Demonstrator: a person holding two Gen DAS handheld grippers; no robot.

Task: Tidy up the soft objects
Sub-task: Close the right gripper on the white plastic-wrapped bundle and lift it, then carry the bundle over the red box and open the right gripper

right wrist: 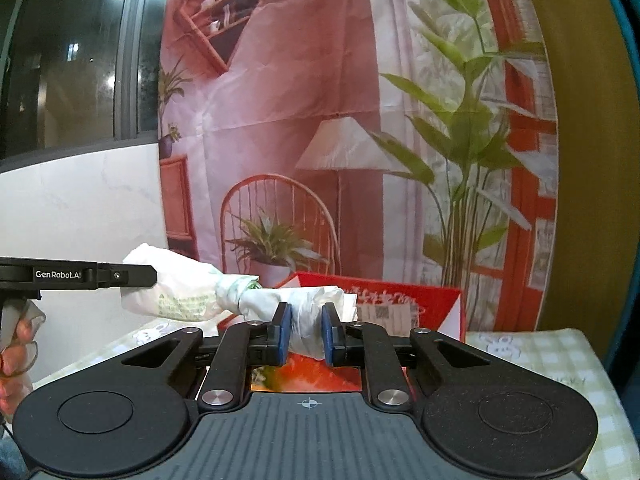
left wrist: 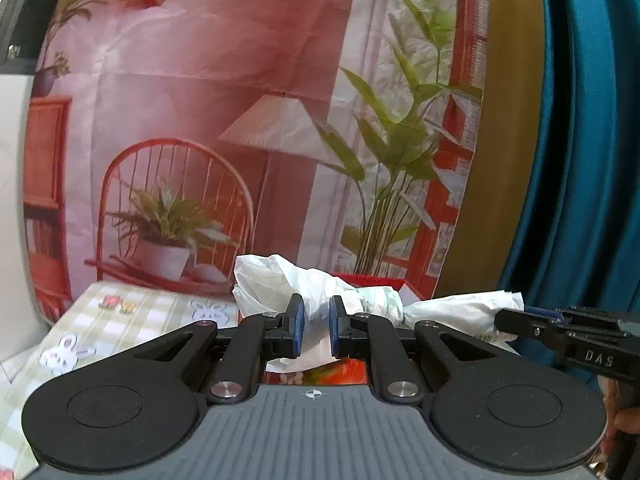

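Both hand-held grippers pinch plastic bag w/ red box behind

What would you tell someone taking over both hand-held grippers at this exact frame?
Left hand-held gripper: shut on one end of the white plastic bag.
Right hand-held gripper: shut on the other end of the same bag.
The bag hangs stretched and twisted between the two, held up above the checked tablecloth, with a red paper bag standing just behind it.
Done: bag picked up and gathered into a rope-like bundle.
Left: finish folding or tying it, then put it away, probably in the red bag. Keep both grips closed or the bag will drop.
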